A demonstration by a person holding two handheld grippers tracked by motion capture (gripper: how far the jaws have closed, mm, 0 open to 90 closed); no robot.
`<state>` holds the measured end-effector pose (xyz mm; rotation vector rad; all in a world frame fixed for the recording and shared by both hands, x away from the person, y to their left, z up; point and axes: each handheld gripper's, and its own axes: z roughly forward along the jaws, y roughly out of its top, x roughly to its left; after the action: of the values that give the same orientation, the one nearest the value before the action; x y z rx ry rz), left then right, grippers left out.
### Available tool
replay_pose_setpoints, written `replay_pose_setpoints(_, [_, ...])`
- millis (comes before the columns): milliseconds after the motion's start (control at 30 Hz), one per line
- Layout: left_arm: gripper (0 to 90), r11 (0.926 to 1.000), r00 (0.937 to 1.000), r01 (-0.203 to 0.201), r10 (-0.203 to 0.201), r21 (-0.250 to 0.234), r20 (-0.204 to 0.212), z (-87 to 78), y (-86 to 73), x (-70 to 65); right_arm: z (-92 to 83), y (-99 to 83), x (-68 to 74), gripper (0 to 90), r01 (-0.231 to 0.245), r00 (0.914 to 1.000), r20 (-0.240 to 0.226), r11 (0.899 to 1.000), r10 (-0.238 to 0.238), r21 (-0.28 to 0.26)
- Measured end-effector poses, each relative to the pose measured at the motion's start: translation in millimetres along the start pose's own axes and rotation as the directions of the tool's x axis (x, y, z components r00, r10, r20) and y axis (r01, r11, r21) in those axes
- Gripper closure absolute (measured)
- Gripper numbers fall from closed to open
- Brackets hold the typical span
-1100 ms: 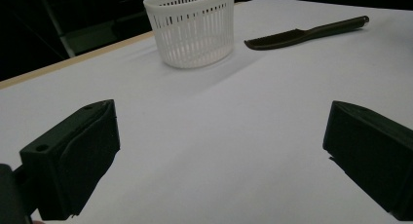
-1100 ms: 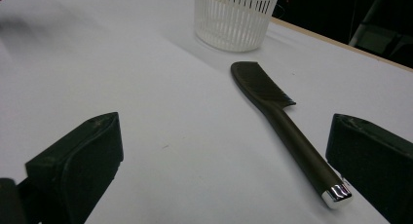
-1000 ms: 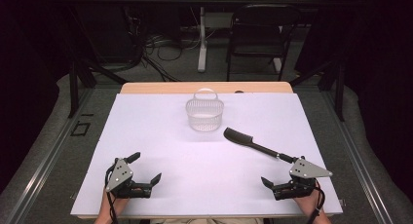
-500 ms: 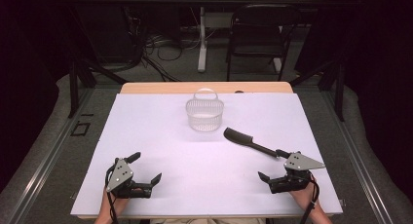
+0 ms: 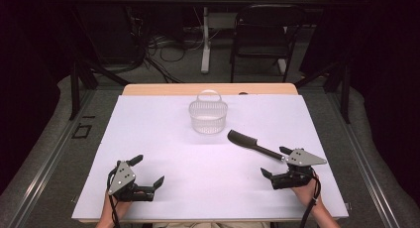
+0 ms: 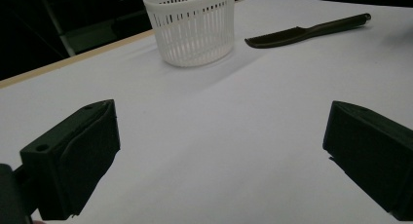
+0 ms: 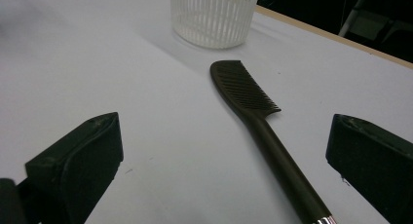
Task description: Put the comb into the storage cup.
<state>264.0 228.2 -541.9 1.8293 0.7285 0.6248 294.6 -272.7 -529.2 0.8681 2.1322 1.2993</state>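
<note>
My right tongs (image 5: 273,162) sit low over the tabletop (image 5: 163,139) with jaws spread wide, empty, the handle end of the black comb (image 5: 253,144) running in between them. The comb lies flat, its toothed head pointing toward the white slatted basket (image 5: 208,116), which stands upright just beyond it. My left tongs (image 5: 147,171) rest spread apart too, holding nothing, well apart from both.

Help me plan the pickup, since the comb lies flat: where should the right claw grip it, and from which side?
Probably the comb by its straight handle, from above, the open right claw straddling it across its width; the toothed head is wider and points toward the basket.
</note>
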Motion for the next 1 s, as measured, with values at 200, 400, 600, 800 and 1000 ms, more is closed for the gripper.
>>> replay_pose_setpoints(200, [0.2,1.0,1.0,0.0,0.0,0.005,0.002,0.3,-0.2,0.4,6.8,3.1,-7.2,0.0,-0.006,0.9999,0.013,1.0,0.006,0.006])
replay_pose_setpoints(400, [0.2,1.0,1.0,0.005,-0.005,0.002,0.002,0.6,-0.2,-0.3,13.3,5.5,-12.9,0.0,-0.013,0.9997,0.021,1.0,0.013,0.015])
replay_pose_setpoints(600, [0.2,1.0,1.0,-0.001,0.001,0.002,0.004,0.9,-0.1,0.0,19.6,6.9,-20.3,0.0,-0.021,0.9992,0.034,0.999,0.02,0.026])
replay_pose_setpoints(800, [0.2,1.0,1.0,-0.002,0.002,0.001,0.004,1.0,0.0,0.0,26.4,7.2,-28.4,0.0,-0.036,0.9983,0.047,0.998,0.034,0.043])
replay_pose_setpoints(1000, [0.2,1.0,1.0,-0.001,0.001,0.0,0.003,0.8,0.0,-0.1,32.7,7.0,-38.0,0.0,-0.051,0.9964,0.07,0.997,0.047,0.052])
